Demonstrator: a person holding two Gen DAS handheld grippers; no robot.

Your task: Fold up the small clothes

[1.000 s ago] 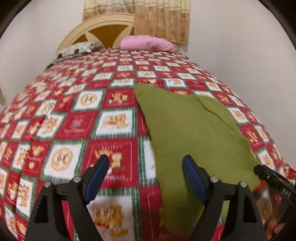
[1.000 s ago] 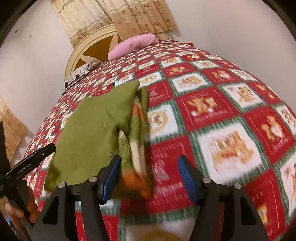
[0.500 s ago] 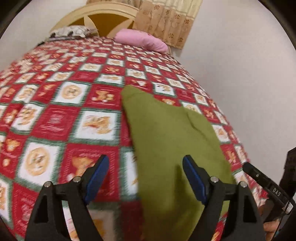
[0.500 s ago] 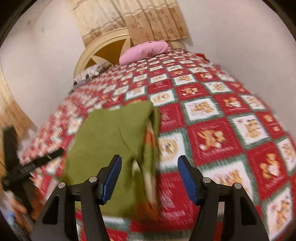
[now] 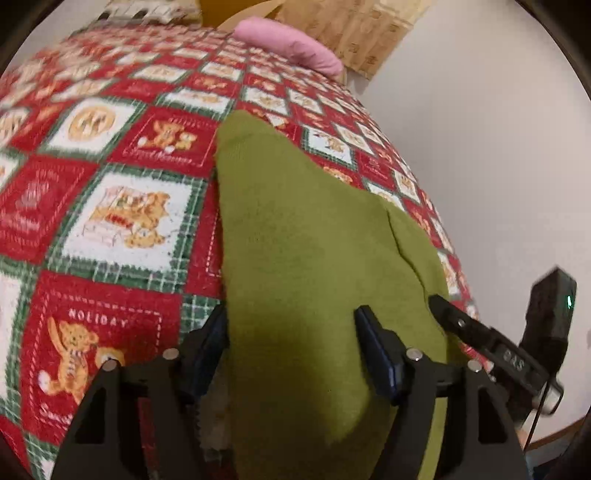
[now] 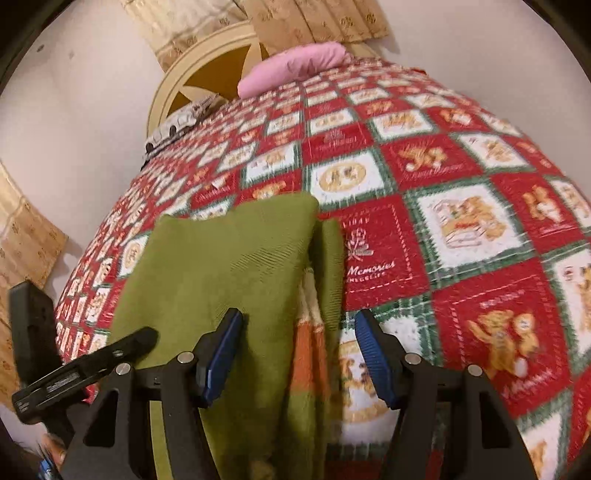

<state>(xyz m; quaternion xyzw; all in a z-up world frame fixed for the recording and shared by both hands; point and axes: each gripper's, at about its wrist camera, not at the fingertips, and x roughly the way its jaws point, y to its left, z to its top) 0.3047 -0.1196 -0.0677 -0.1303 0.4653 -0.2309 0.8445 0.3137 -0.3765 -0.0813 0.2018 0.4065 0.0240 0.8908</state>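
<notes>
An olive-green knit garment point(image 5: 303, 258) lies flat on the red and white holiday blanket point(image 5: 122, 218), partly folded, with an orange and cream striped edge showing in the right wrist view point(image 6: 306, 354). My left gripper point(image 5: 291, 339) is open low over the garment's near end, its left finger point(image 5: 210, 343) at the cloth's left edge. My right gripper point(image 6: 295, 343) is open, straddling the garment's point(image 6: 229, 258) right edge. Each gripper shows in the other's view: the right one point(image 5: 491, 347) and the left one point(image 6: 85, 369).
A pink pillow point(image 6: 295, 66) and a patterned pillow point(image 6: 181, 118) lie at the cream headboard point(image 6: 207, 77). Beige curtains point(image 6: 280, 22) hang behind. A white wall point(image 5: 498, 155) runs close along the bed's right side.
Both grippers have moved closer and lower to the garment's near end. The left gripper has shifted right, so the cloth now lies between its fingers. The garment has not moved.
</notes>
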